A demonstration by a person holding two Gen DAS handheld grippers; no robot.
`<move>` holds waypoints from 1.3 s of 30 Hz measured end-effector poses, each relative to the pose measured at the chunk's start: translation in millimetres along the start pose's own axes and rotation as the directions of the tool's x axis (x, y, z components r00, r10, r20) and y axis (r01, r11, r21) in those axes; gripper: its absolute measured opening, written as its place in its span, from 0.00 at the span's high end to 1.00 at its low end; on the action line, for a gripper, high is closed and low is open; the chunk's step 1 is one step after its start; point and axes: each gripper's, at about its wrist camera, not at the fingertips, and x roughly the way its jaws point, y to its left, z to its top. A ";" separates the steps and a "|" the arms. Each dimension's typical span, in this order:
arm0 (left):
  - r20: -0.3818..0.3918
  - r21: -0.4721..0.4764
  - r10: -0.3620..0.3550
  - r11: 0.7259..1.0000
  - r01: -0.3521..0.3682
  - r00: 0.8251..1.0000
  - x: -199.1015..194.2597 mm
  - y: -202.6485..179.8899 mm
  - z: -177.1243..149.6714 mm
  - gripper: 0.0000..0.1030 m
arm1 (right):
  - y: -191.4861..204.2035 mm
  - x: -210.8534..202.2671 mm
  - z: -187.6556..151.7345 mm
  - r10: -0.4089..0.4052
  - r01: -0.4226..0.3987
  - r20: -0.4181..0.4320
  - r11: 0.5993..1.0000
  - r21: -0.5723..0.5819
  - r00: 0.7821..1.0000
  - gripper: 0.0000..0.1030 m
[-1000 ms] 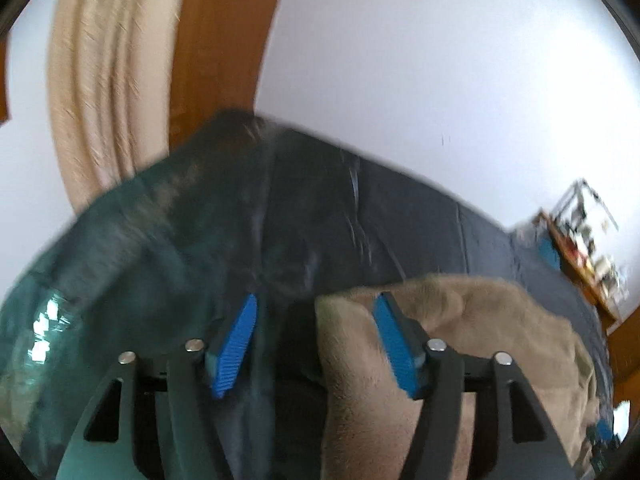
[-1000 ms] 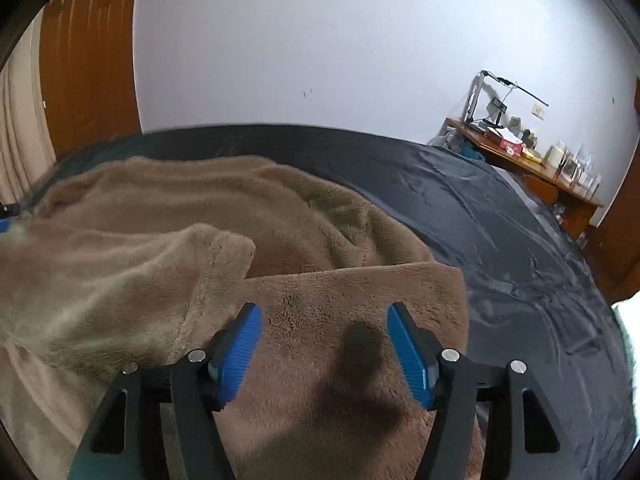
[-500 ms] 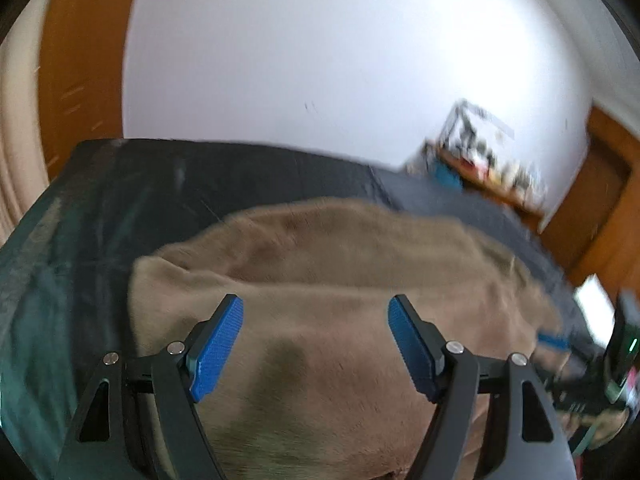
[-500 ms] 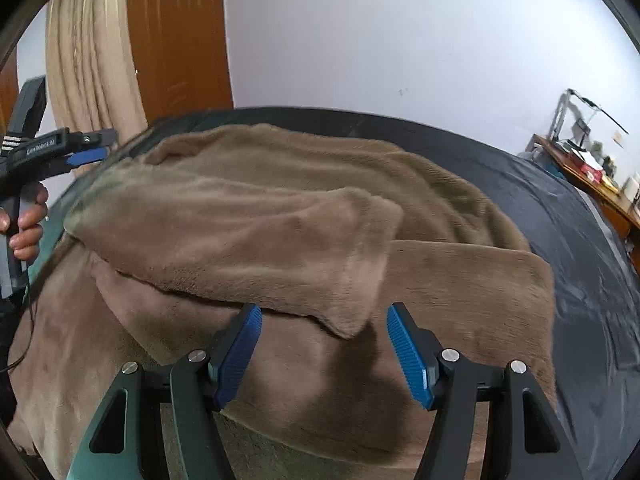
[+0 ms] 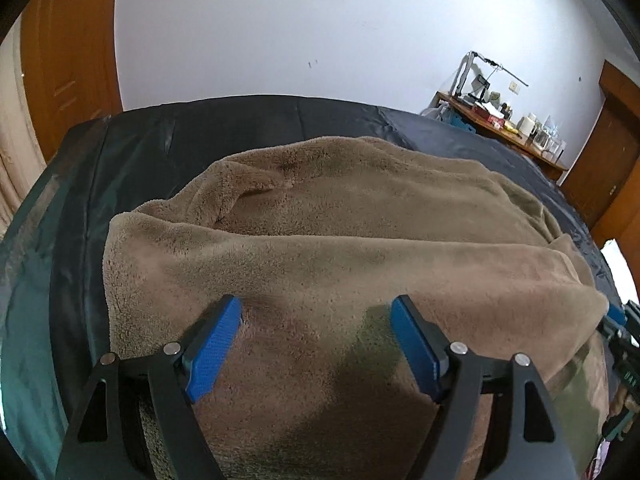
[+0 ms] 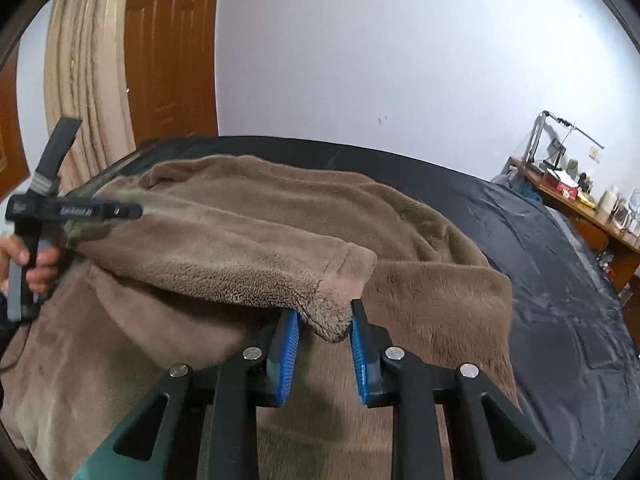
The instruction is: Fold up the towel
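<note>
The brown plush towel lies spread over a dark bedcover, filling the lower half of both frames; one layer is already doubled over another, its folded edge running from left of frame down toward centre in the right wrist view. The right gripper has its jaws narrowed about the hanging corner of that upper layer — the blue pads flank the corner closely, though whether they actually pinch it I cannot tell. The left gripper stands wide, holding nothing, above the upper layer's far end; in the right wrist view it shows at middle left, a hand on its handle. So the flap's long axis stretches between the two tools, each near one end; the right is the nearer to a grip. Ahead the bedcover is bare; a cluttered wooden desk sits at the right edge, a curtain and wooden door at upper left — all well apart, obstructing nothing.
</note>
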 end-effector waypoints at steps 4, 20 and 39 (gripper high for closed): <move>-0.032 0.030 0.026 0.999 -0.025 0.999 8.8 -3.6 2.8 0.20 | -2.5 6.2 -8.0 -0.021 0.021 -0.037 1.000 0.004 0.999 0.72; -0.043 0.281 -0.044 0.958 0.055 0.998 -6.9 -46.9 -14.7 0.19 | -7.4 -5.8 33.2 0.020 -0.035 0.113 0.991 0.126 0.993 0.29; -0.006 -0.116 0.023 0.993 -0.024 1.000 -5.1 32.5 6.6 0.15 | 18.0 80.2 30.0 0.059 -0.063 -0.111 0.998 -0.032 0.992 0.23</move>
